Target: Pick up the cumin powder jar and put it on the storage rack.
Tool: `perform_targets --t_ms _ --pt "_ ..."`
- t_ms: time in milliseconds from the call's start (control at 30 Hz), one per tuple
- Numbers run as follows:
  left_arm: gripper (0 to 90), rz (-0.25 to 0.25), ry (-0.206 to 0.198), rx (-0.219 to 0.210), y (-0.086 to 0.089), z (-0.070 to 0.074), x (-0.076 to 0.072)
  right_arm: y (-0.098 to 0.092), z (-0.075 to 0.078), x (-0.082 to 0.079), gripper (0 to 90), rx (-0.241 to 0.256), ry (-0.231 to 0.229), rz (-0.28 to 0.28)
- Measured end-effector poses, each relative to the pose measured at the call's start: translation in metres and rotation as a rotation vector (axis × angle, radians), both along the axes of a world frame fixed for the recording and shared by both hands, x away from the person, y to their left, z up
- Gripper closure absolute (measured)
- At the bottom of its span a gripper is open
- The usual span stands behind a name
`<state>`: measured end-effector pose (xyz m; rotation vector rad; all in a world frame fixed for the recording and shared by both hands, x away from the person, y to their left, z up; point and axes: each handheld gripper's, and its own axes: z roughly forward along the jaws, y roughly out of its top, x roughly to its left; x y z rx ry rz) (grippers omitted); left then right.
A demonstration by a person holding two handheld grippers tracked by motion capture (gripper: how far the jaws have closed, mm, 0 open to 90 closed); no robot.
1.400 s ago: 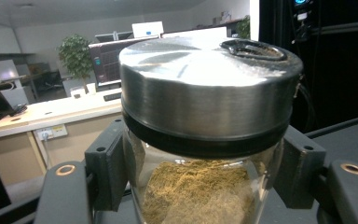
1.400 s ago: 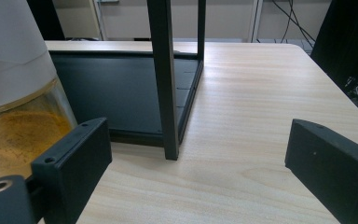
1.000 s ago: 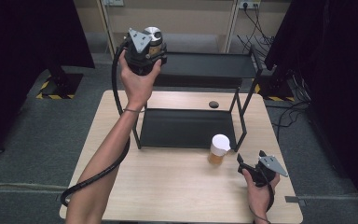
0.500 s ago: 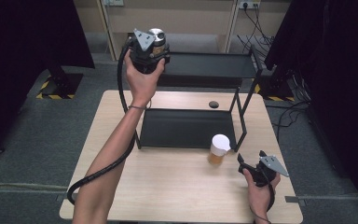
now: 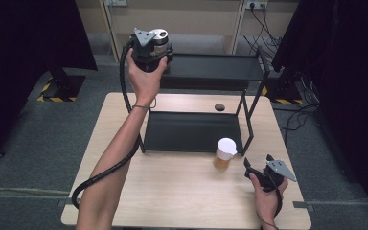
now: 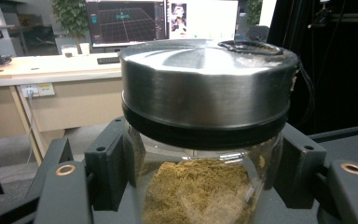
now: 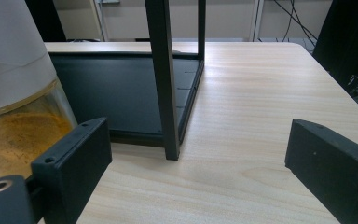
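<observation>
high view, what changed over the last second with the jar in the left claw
The left claw, shut on the steel-lidded jar, carried it a little farther from the person, toward the rack's top shelf. The right claw stayed open on the table beside the white-lidded jar, which has not moved.

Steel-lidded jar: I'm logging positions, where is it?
High view, upper left: the steel-lidded jar sits in the left tongs, at the shelf's top-left corner.

right gripper (image 7: 198, 158): jaws wide apart, nothing between them | white-lidded jar (image 7: 14, 107) of orange powder just beside the left jaw | black rack (image 7: 168, 84): post stands on desk (image 7: 261, 93), lower shelf behind | desk's far edge beyond
</observation>
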<state>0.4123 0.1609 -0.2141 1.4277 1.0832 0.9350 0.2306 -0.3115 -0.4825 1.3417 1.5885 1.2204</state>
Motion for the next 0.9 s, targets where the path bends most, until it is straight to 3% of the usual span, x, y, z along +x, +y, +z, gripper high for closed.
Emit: perform_targets --t_ms 567,667,767,900 --pt "30.3 -0.004 -0.027 0.019 0.0 -0.005 -0.002 0.0 0.0 0.0 7.2 -0.004 0.0 0.002" --pt "20.9 0.002 -0.038 -0.001 0.001 -0.007 -0.003 0.0 0.0 0.0 7.2 -0.003 0.0 0.002" --pt "6.5 0.023 -0.076 -0.019 -0.001 -0.01 -0.009 0.0 0.0 0.0 7.2 -0.005 0.0 0.003" --pt "1.2 0.019 -0.132 0.021 -0.002 -0.012 -0.019 0.0 0.0 0.0 7.2 -0.006 0.001 0.003"
